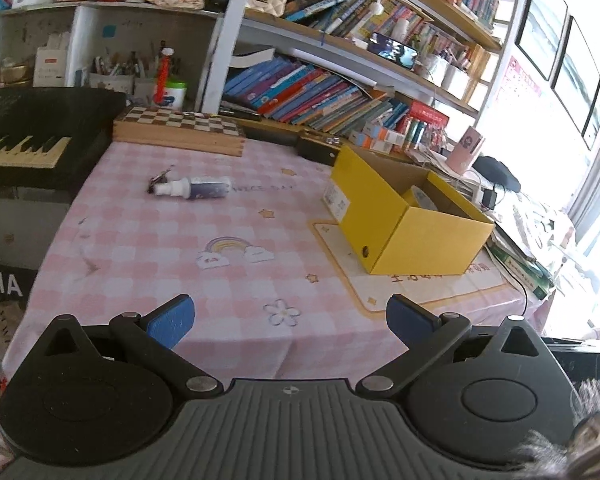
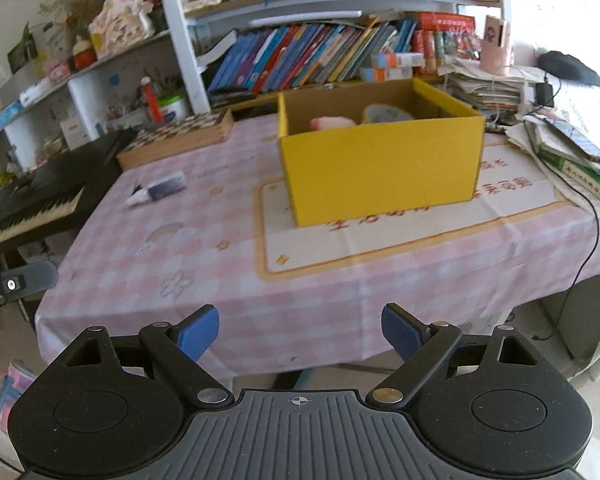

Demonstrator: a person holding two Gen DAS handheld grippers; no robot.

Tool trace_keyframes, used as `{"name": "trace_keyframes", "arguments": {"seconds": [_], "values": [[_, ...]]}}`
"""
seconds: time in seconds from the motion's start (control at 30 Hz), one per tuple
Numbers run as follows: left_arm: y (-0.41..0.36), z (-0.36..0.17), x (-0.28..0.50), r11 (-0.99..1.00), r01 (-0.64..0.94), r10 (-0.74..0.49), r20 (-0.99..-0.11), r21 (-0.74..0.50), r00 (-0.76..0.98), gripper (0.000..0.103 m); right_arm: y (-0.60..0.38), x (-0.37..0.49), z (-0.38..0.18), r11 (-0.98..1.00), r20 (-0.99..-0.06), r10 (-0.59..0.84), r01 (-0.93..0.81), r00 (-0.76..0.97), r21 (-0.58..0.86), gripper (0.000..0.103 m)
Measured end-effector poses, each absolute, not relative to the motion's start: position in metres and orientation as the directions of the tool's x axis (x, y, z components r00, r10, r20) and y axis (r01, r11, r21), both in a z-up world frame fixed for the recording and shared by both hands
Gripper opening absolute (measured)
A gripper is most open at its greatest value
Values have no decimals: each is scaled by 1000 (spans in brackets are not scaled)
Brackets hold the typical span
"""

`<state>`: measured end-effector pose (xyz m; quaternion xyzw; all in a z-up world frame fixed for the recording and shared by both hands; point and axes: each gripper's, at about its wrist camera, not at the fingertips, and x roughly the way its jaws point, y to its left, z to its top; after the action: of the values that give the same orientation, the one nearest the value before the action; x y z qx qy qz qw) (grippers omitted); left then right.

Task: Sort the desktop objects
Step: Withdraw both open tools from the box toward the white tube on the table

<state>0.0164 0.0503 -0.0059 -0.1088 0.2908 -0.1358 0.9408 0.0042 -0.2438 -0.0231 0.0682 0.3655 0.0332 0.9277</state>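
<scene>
Two hand-held grippers, both with jaws spread wide and empty, face a pink checked tablecloth (image 1: 172,248) holding a spray bottle and a yellow box.

The left wrist view shows the spray bottle (image 1: 194,189) sharply, lying on its side beside a small black clip (image 1: 160,178) toward the far left of the cloth, well apart from the yellow box (image 1: 404,216); here the box shows only a roll of tape (image 1: 422,198). The right wrist view, blurred, looks into the yellow box (image 2: 380,168) and adds a pink object (image 2: 332,123) beside the roll, plus part of the other gripper at its left edge. The left gripper (image 1: 290,318) tilts down over the cloth's near edge; the right gripper (image 2: 300,330) tilts down more steeply, off the table's front edge.
</scene>
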Motion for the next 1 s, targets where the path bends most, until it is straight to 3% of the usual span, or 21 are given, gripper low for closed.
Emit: {"name": "trace_keyframes", "arguments": {"seconds": [0.47, 1.0], "values": [[99, -4, 1, 948, 90, -238, -494, -304, 836, 103, -187, 14, -13, 981, -656, 191, -152, 730, 116, 91], [103, 8, 11, 970, 36, -152, -482, -242, 863, 103, -152, 51, -19, 950, -641, 302, -275, 706, 146, 91]]}}
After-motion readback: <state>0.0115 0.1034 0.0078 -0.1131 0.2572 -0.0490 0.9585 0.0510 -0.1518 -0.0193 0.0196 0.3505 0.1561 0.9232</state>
